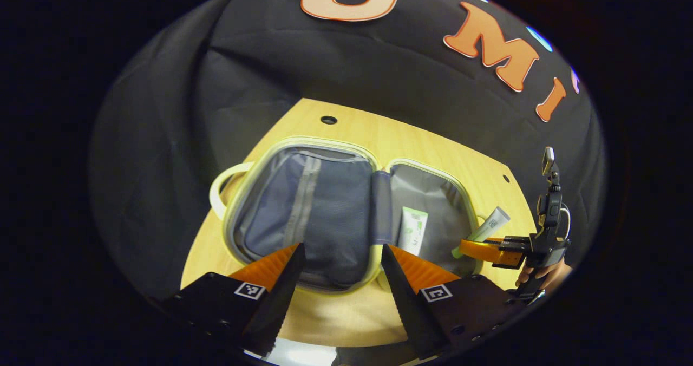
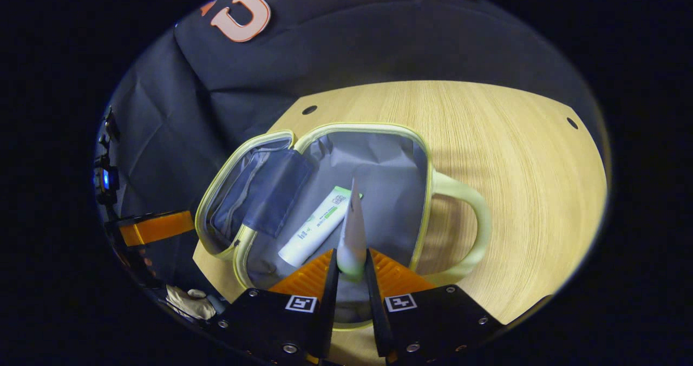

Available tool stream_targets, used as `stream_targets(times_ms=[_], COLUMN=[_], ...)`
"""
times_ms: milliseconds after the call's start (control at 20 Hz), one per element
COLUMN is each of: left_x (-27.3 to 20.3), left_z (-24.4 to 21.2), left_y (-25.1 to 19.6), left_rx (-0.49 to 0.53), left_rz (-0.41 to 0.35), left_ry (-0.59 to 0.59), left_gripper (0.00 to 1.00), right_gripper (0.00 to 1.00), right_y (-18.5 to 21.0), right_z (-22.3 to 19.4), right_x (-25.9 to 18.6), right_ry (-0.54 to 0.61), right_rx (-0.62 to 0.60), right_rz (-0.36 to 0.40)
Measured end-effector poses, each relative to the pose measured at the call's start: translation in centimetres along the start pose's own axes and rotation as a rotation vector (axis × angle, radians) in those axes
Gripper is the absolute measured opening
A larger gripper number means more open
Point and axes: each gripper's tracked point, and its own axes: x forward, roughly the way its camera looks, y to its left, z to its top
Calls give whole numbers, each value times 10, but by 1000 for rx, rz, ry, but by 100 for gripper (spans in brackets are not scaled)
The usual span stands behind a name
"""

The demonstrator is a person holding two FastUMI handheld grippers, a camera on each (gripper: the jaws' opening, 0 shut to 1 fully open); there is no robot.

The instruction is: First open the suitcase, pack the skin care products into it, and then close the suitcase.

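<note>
Your right gripper [image 2: 351, 271] clamps a tube [image 2: 352, 236] above the open suitcase [image 2: 373, 155], poised for dropping; left gripper [image 1: 341, 263] wide, idle.

1. The things are carried by a light wood-grain counter [image 2: 514, 155], set against the dark cloth wall of the booth.
2. Small round holes are seen near the counter's far edge and corners, one of them [image 1: 328, 119] just behind the suitcase.
3. A suitcase [image 1: 325, 214] with pale yellow-green trim is laid open and flat on the counter, both grey-lined halves facing up.
4. Its looped handle [image 2: 471, 220] is rested on the bare wood beside the case.
5. A shadow, possibly from the handle, is cast across the wood there.
</note>
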Motion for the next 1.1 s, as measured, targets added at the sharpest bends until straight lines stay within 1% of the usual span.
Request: stream_targets(times_ms=[100,200,350,400,450,500,550,600,650,750,800,850,900,950,1100], left_x=[-18,-23,-13,-10,-9,-6,-4,-6,-6,-6,-6,-6,-7,-9,-8], left_z=[8,6,8,11,13,17,24,32,36,43,50,55,58,65,78], left_y=[14,20,25,28,30,33,38,44,48,59,67,77,81,92,121], left_rx=[-14,-24,-25,-27,-31,-36,-38,-41,-44,-59,-66,-69,-74,-89,-172], left_rz=[18,31,42,48,51,55,62,71,78,95,105,118,122,130,138], left_ry=[-9,-4,-6,-9,-14,-21,-34,-45,-48,-57,-70,-79,-85,-96,-113], left_gripper=[88,88,88,88,88,88,88,88,88,88,88,88,88,88,88], right_gripper=[32,32,35,37,37,48,54,54,66,73,77,79,80,80,80], right_y=[0,0,1,2,3,1,-6,-16,-26,-44,-52,-61,-65,-72,-75], right_z=[-1,-1,0,2,3,9,17,30,41,59,73,88,96,109,138], right_x=[12,15,14,15,15,9,-1,-12,-22,-48,-65,-86,-97,-119,-180], right_ry=[39,61,56,45,33,9,-29,-86,-135,-218,-280,-350,-389,-446,-603], right_rx=[47,73,78,74,70,56,35,8,-17,-60,-83,-100,-107,-108,-121], right_rz=[-8,-13,-15,-12,-10,-16,-39,-77,-114,-175,-206,-239,-256,-286,-303])
